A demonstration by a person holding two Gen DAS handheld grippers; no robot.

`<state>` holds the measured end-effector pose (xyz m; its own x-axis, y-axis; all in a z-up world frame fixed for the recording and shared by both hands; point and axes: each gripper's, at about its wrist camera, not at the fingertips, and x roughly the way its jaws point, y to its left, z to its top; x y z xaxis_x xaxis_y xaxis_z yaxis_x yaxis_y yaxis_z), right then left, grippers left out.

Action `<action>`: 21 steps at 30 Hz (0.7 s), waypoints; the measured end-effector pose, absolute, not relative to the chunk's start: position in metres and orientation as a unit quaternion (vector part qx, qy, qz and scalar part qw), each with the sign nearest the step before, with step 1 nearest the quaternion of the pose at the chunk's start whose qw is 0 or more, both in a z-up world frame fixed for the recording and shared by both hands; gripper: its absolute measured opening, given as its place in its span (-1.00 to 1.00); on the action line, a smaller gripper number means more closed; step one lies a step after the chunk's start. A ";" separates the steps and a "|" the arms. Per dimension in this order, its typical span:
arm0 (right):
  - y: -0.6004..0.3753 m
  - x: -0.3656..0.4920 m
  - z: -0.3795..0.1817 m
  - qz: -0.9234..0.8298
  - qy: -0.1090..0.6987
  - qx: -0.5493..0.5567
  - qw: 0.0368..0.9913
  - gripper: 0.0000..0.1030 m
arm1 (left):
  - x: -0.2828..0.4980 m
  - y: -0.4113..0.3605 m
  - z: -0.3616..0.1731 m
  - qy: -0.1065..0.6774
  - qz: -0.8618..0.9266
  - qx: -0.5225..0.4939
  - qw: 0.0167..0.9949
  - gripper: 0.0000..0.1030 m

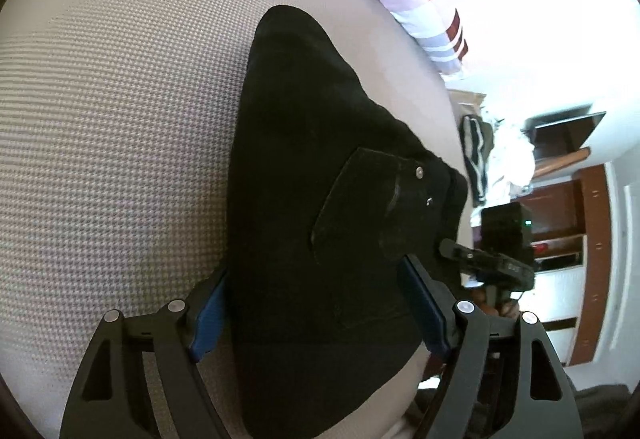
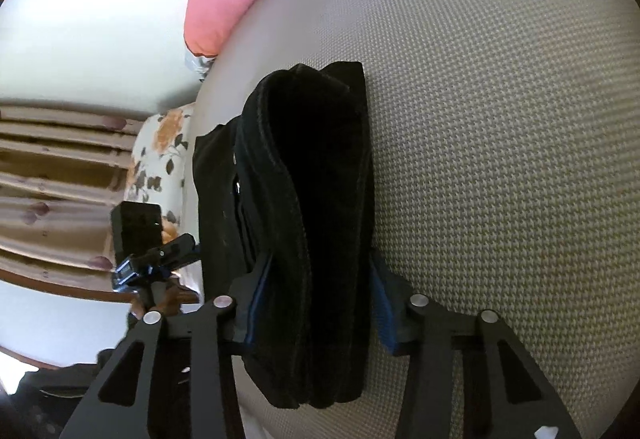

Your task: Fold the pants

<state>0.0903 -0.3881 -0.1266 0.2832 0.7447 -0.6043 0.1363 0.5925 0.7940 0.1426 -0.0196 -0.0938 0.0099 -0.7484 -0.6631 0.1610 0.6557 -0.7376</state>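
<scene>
Black pants (image 2: 316,223) lying folded on the woven mattress (image 2: 500,119). Right claw (image 2: 320,303) pinching the thick stack; left claw (image 1: 316,315) spread astride the pocket end. Risk: layers slipping, fold sagging open if lifted unevenly.

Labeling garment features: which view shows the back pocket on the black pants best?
Left wrist view: the back pocket faces the camera, outline and two rivets visible on the black pants. Right wrist view shows only the stacked folded edges of the pants; the pocket isn't visible.
</scene>
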 end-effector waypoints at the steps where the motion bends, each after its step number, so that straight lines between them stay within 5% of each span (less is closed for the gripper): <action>1: -0.388 0.092 -0.127 0.221 0.556 0.396 0.697 -0.26 | 0.144 -0.019 -0.095 0.615 -0.342 -0.245 0.667 0.50; 6: -0.383 0.097 -0.130 0.222 0.543 0.410 0.699 -0.32 | 0.152 -0.025 -0.097 0.605 -0.341 -0.243 0.677 0.24; 10: -0.379 0.094 -0.125 0.198 0.533 0.411 0.712 -0.34 | 0.148 -0.025 -0.095 0.601 -0.313 -0.212 0.704 -0.20; 21: -0.364 0.082 -0.096 0.129 0.532 0.358 0.756 -0.49 | 0.134 -0.046 -0.080 0.586 -0.262 -0.125 0.757 -0.46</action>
